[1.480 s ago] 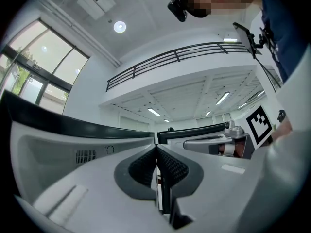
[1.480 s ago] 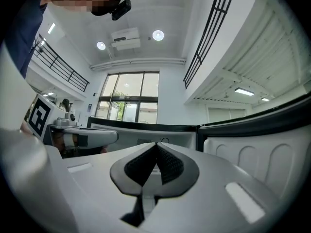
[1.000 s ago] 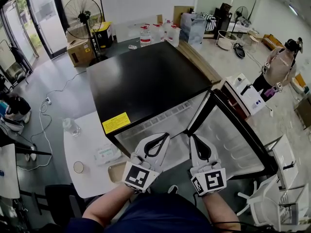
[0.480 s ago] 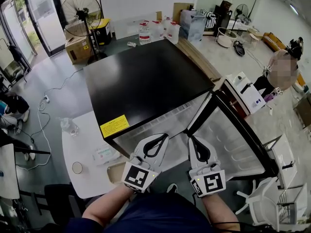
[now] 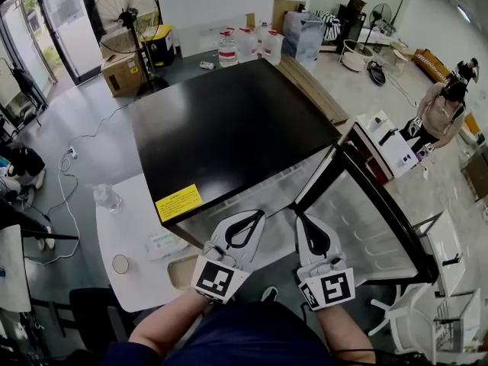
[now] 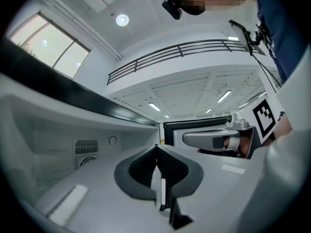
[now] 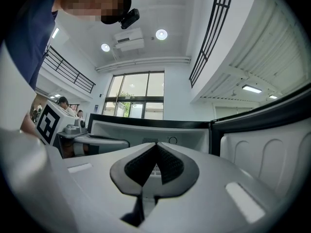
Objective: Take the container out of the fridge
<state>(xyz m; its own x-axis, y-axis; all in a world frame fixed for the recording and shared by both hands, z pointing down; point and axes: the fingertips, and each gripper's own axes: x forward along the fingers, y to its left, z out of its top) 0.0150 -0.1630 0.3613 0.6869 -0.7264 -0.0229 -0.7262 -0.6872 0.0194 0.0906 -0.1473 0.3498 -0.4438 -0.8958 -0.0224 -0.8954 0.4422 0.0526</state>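
**Head view:** A person is looking steeply down at a black-topped fridge (image 5: 229, 120). Its door (image 5: 358, 204) is standing open toward the right. The left gripper (image 5: 261, 214) and the right gripper (image 5: 299, 215) are being held level and side by side. Both are pointing at the open front of the fridge, just below its top edge. The container is hidden from here, so its place and the way its long axis is running cannot be told.

**Left gripper view:** The left gripper (image 6: 156, 146) is keeping its two dark jaws pressed together at the tips, with nothing between them and nothing touching them. Beyond them the pale inside of the fridge is showing, with a vent grille (image 6: 86, 146) on its back wall. The right gripper (image 6: 216, 140) is hanging just beside it, at the right of the picture. No container can be made out.

**Right gripper view:** The right gripper (image 7: 156, 144) is also holding its jaws closed tip to tip, gripping nothing. The fridge opening is lying ahead, the door (image 7: 262, 154) is rising at the right, and the left gripper (image 7: 92, 141) is showing at the left. The container is not showing here either.
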